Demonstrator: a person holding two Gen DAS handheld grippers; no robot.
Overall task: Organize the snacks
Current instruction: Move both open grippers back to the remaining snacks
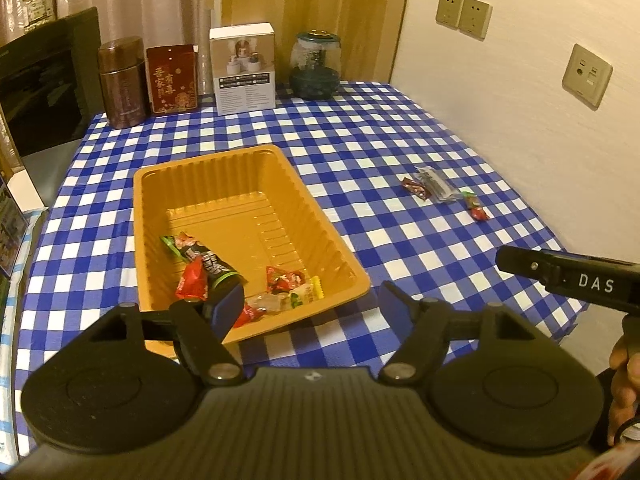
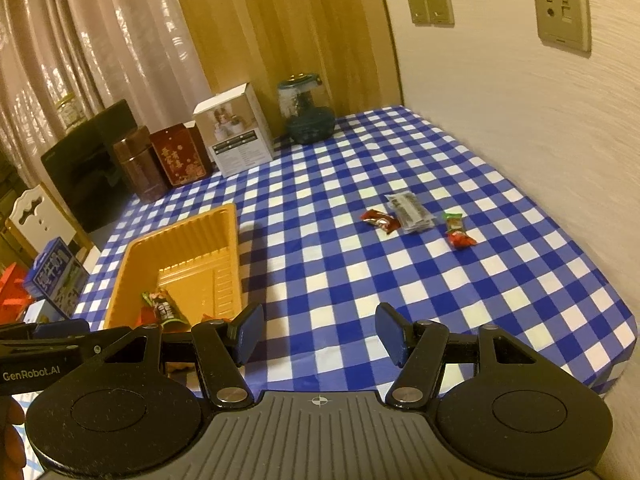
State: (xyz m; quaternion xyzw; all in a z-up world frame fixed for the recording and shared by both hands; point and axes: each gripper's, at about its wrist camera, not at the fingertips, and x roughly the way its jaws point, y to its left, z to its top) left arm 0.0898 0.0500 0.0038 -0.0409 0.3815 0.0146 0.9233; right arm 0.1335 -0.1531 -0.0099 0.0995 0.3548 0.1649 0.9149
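Snack packets point(image 2: 416, 216), three loose, lie on the bench point(image 2: 328, 264) far right of the tray point(image 1: 240, 168); right gripper point(image 2: 318, 334), released and empty, is nearer; left gripper point(image 1: 310, 304) likewise released.

The tray point(image 1: 340, 240) is glossy ribbed orange plastic; the checked tablecloth point(image 1: 360, 140) looks smooth; the snack wrappers point(image 1: 200, 268) are shiny.
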